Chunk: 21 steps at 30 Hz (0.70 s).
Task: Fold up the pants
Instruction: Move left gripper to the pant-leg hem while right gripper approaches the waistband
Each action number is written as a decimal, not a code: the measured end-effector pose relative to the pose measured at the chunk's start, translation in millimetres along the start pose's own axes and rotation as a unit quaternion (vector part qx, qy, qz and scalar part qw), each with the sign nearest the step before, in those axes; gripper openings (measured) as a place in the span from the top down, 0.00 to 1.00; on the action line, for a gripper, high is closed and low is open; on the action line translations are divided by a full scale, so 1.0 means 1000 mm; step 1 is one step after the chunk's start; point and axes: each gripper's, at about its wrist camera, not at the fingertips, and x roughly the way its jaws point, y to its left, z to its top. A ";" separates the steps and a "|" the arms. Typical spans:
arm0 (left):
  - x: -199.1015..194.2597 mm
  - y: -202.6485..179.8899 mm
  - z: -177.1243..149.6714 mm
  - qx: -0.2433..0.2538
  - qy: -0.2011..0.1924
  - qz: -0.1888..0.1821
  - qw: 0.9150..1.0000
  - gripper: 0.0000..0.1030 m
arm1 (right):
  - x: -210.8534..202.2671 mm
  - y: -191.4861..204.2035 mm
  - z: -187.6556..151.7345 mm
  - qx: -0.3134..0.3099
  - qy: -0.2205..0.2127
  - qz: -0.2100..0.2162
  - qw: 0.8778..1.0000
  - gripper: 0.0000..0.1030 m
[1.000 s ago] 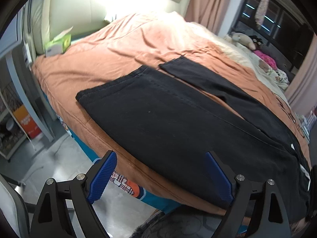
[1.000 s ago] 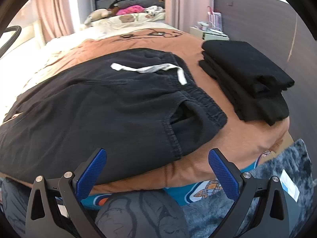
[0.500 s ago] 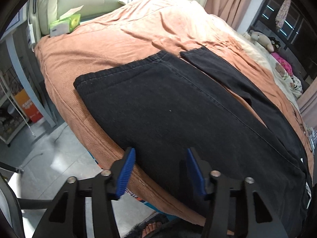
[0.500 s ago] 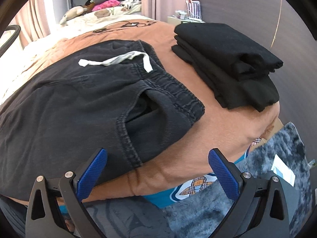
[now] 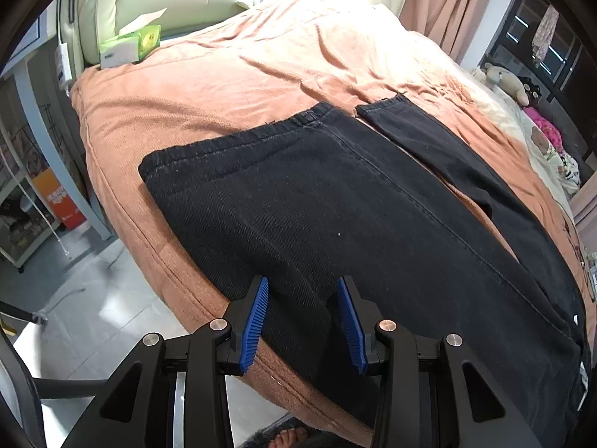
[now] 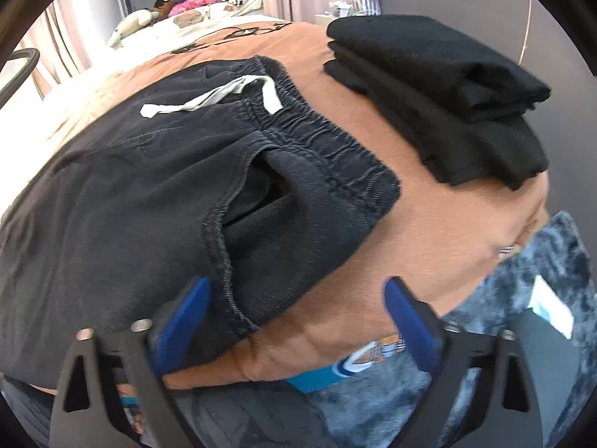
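Black pants (image 5: 335, 201) lie spread flat on a bed (image 5: 231, 74) covered in an orange sheet, both legs stretched out side by side and the near edge along the bed's front edge. In the right wrist view the elastic waistband (image 6: 328, 142) and its white drawstring (image 6: 209, 99) lie flat and unfolded.

The left gripper (image 5: 302, 321) sits low over the near leg's edge, its blue jaws closing with cloth between them; they do not yet look pressed on it. The right gripper (image 6: 294, 321) is wider apart and also closing, around the near hip edge below the pocket. This view is blurred.

No fold is made yet. This looks like the very start: both grips are only being taken. A stack (image 6: 440, 86) of folded dark clothes sits beyond the waistband.
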 end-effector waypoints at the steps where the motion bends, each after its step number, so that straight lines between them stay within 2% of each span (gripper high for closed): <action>1: -0.003 0.001 0.001 -0.001 -0.005 0.002 1.000 0.73 | 0.002 -0.001 0.000 0.002 0.004 0.009 1.000 0.41; 2: -0.005 0.001 0.002 0.000 -0.009 0.007 1.000 0.81 | 0.003 -0.002 0.001 0.004 0.008 0.023 1.000 0.53; 4: -0.011 0.005 0.005 -0.007 -0.014 0.001 1.000 0.84 | 0.001 -0.005 0.004 0.003 0.007 0.035 0.999 0.66; 5: -0.013 0.007 0.006 -0.010 -0.015 -0.002 1.000 0.84 | -0.001 -0.006 0.005 0.002 0.003 0.036 0.999 0.71; 6: -0.015 0.008 0.007 -0.013 -0.017 -0.005 1.000 0.84 | -0.004 -0.010 0.006 0.003 -0.003 0.040 0.999 0.71; 12: -0.009 0.011 0.007 -0.014 -0.004 -0.025 1.000 0.84 | -0.002 -0.038 0.003 0.049 0.003 0.076 0.996 0.71; 15: -0.003 0.011 0.006 -0.020 0.003 -0.032 0.999 0.84 | 0.004 -0.047 0.002 0.063 0.010 0.100 0.993 0.68; 19: 0.001 0.016 0.008 -0.038 0.007 -0.044 0.998 0.81 | 0.015 -0.058 0.009 0.073 0.011 0.126 0.989 0.45; 21: 0.003 0.020 0.007 -0.047 0.010 -0.050 0.998 0.80 | 0.018 -0.062 0.010 0.078 0.009 0.131 0.988 0.41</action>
